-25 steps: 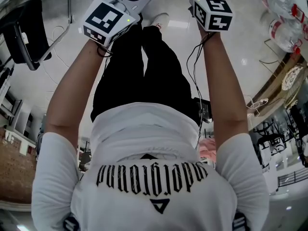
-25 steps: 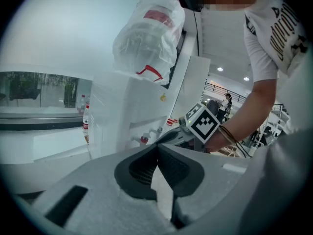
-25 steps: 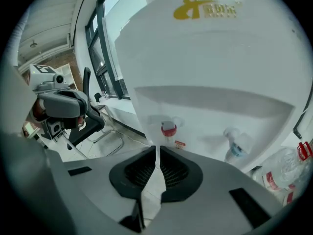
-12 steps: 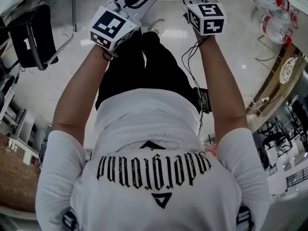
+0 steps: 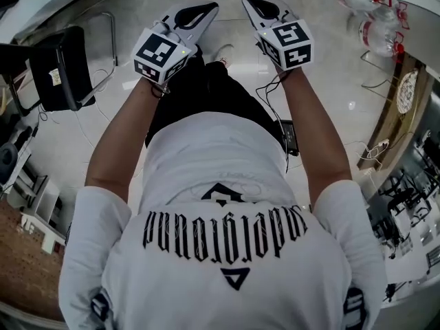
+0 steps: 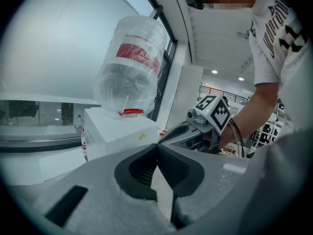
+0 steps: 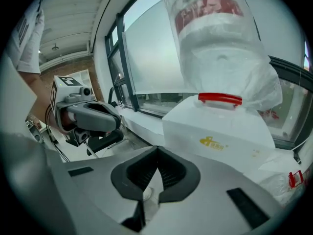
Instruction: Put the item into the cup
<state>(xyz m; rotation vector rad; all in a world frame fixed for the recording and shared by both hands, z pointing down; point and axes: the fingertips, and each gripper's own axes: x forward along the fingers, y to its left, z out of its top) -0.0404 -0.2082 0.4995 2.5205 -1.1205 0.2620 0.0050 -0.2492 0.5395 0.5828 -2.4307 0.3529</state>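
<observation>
White shirt (image 5: 220,205) fills near view; left gripper (image 5: 208,8) and right gripper (image 5: 249,3) fingers closed, empty; bottle (image 7: 215,48) top cut off.

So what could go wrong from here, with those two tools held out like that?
1. The left hand-held gripper and the right hand-held gripper, both shut and empty, sit close together, so they might knock into each other.
2. The water bottle on the white dispenser stands ahead of both; a forward swing could bump it.
3. The cable hanging below the right wrist could snag.
</observation>
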